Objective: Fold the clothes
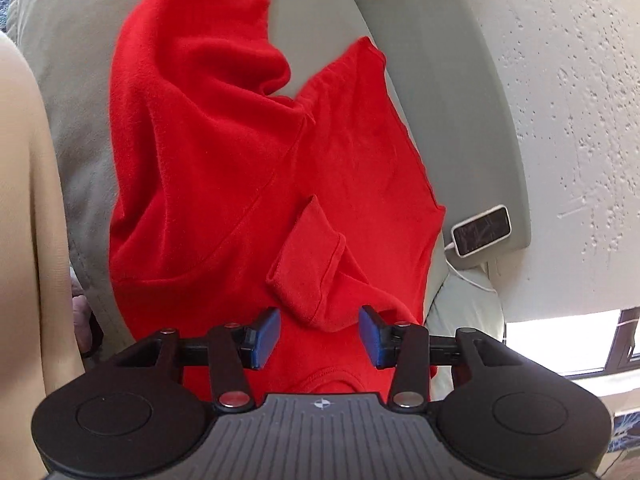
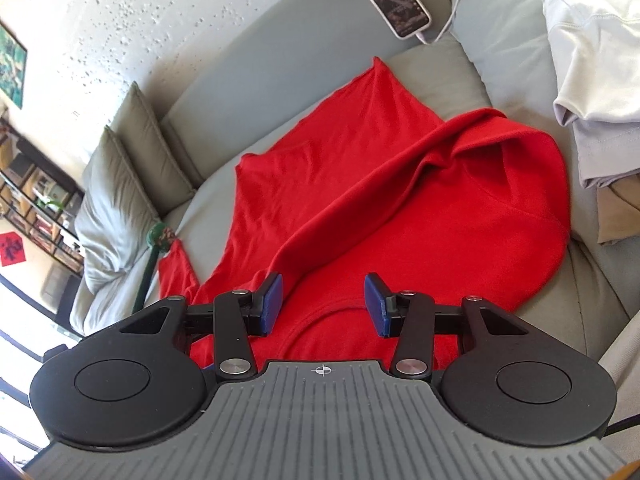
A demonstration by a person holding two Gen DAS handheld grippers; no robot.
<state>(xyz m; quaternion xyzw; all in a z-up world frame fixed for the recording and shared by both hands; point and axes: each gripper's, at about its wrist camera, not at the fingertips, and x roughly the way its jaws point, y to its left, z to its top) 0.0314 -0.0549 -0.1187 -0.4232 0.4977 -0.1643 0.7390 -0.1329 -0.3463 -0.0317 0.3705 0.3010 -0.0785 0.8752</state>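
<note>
A red T-shirt (image 1: 224, 152) lies rumpled on a grey sofa seat (image 1: 68, 168), one side folded over itself. In the left wrist view a short sleeve (image 1: 308, 268) lies doubled back, its cuff end reaching down between my blue pads (image 1: 267, 332). My left gripper (image 1: 318, 336) is open just above the cloth, and neither pad presses on it. In the right wrist view the same T-shirt (image 2: 360, 200) spreads across the seat, with its neckline curve (image 2: 320, 320) below my right gripper (image 2: 325, 306). That gripper is open and holds nothing.
A phone (image 2: 396, 2) on a charging cable lies on the sofa back (image 2: 280, 52). Folded pale clothes (image 2: 592, 60) are stacked at the right. Two grey cushions (image 2: 120, 184) and a green stick-like object (image 2: 154, 256) sit at the left. A person's arm (image 1: 24, 200) borders the left wrist view.
</note>
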